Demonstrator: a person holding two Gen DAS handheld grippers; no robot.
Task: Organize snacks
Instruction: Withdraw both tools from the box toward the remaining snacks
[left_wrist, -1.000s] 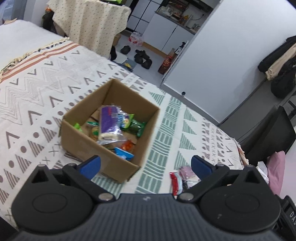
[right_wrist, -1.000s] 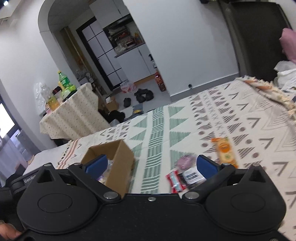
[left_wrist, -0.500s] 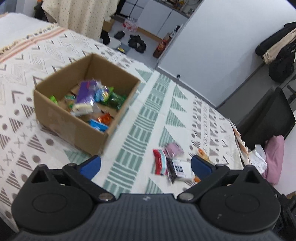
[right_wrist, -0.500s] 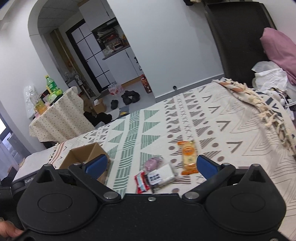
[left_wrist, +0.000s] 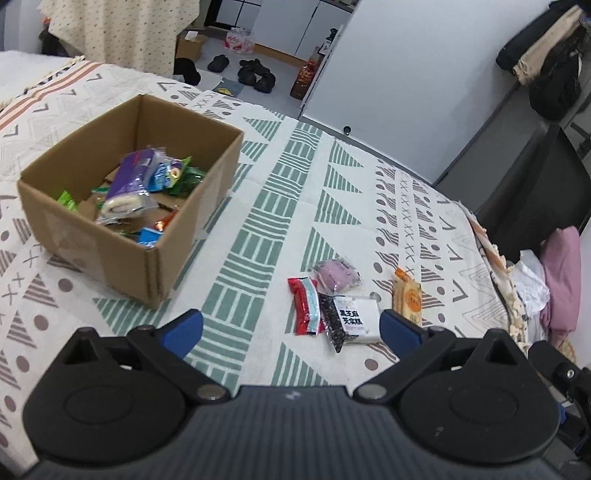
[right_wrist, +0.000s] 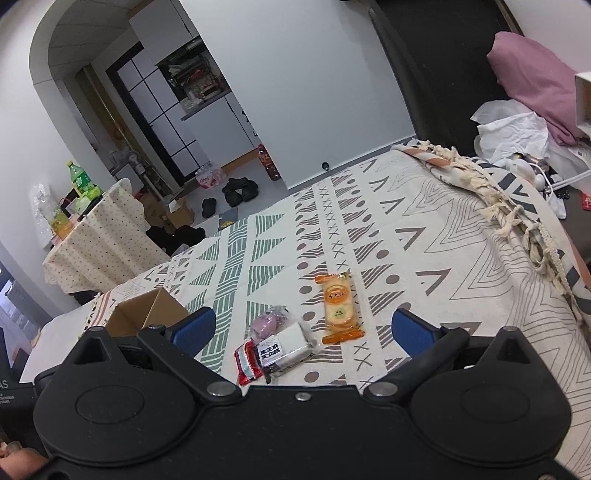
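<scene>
Left wrist view looks down from above bed, box (left_wrist: 125, 206) at left, snack packets (left_wrist: 343, 302) near centre. Right wrist view sits lower, faces doorway beyond box (right_wrist: 147, 314); both share packets (right_wrist: 291, 339).

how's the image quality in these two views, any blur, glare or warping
Left wrist view: sharp, evenly lit, no glare; fisheye bends the blanket stripes, and the black-and-white packet print is readable. Right wrist view: also sharp; the wall edges curve strongly, the orange packet is crisp, shadows soft.
</scene>
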